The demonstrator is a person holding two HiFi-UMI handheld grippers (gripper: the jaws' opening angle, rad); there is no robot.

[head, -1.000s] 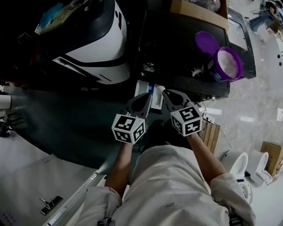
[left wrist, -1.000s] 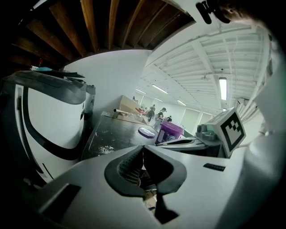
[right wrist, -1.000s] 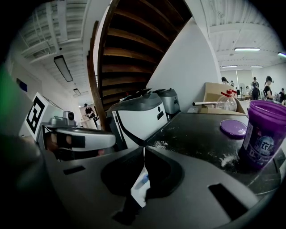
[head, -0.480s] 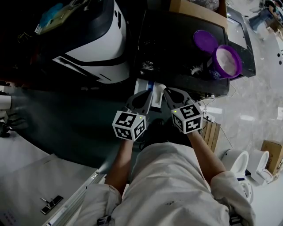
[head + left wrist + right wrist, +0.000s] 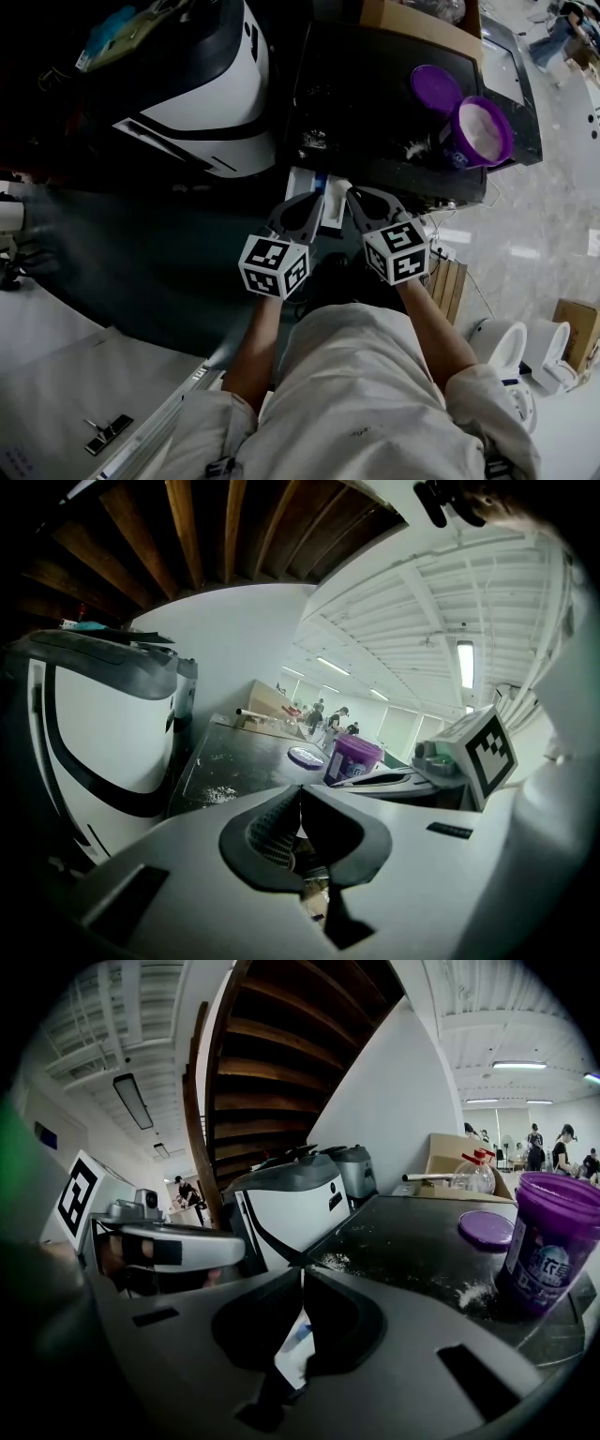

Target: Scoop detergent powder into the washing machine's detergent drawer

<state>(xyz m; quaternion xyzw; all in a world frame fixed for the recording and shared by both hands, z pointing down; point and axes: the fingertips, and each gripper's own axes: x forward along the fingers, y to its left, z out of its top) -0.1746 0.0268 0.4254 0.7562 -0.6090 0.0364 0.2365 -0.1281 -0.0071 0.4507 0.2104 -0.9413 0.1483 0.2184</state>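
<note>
The washing machine's black top (image 5: 375,103) carries an uncovered purple tub of white detergent powder (image 5: 480,136) with its purple lid (image 5: 436,89) lying beside it. The white detergent drawer (image 5: 314,185) stands pulled out at the machine's front edge. My left gripper (image 5: 315,201) is shut and empty, its tips just over the drawer. My right gripper (image 5: 353,195) is also shut and empty, close beside it on the right. The left gripper view shows the tub (image 5: 353,759) ahead; in the right gripper view the tub (image 5: 548,1241) stands at the right. No scoop is visible.
Spilled powder (image 5: 412,150) dusts the top near the tub. A white-and-black appliance (image 5: 202,94) stands to the left of the machine. A cardboard box (image 5: 412,19) sits at the back. A wooden crate (image 5: 448,281) and white toilets (image 5: 525,352) lie at the right.
Both grippers have shifted only slightly near the drawer and stay shut. Nothing else has moved.
</note>
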